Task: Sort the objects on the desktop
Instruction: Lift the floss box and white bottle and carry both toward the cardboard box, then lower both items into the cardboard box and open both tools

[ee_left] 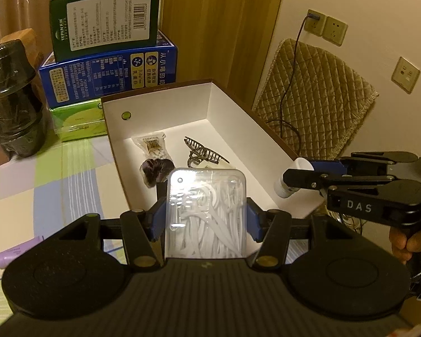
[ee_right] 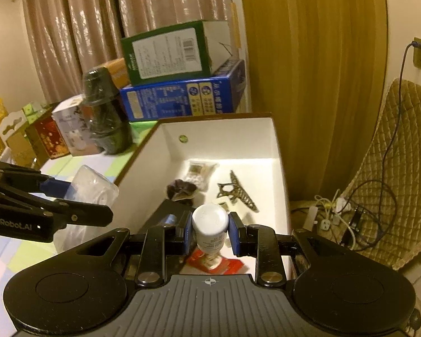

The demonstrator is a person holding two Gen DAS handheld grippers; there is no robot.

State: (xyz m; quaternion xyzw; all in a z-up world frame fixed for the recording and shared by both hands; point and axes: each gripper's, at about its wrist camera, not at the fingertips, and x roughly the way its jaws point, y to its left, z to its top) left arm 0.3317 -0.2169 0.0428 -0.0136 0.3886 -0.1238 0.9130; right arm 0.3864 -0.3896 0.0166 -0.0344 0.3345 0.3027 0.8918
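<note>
- The left gripper [ee_left: 206, 219] is clenched on a clear floss-pick case [ee_left: 207, 213], its blue pads against the case's two long sides; the case hangs over the near edge of the white box [ee_left: 165, 104].
- The right gripper [ee_right: 210, 233] grasps a small white bottle [ee_right: 210, 224] just below its cap; it sits above the box's near right corner.
- Already lying on the box floor: a hair claw [ee_left: 203, 151], a dark scrunchie [ee_left: 154, 168] and a small packet [ee_left: 154, 143], all toward the middle and far end.
- Judgement: the step is dropping both items in. Carry each fully past the near wall before letting go, and aim for bare floor.
- Lower the bottle first, since it may roll; release it low and sideways.
- Keep the two grippers apart over the box so they do not knock together.
</note>
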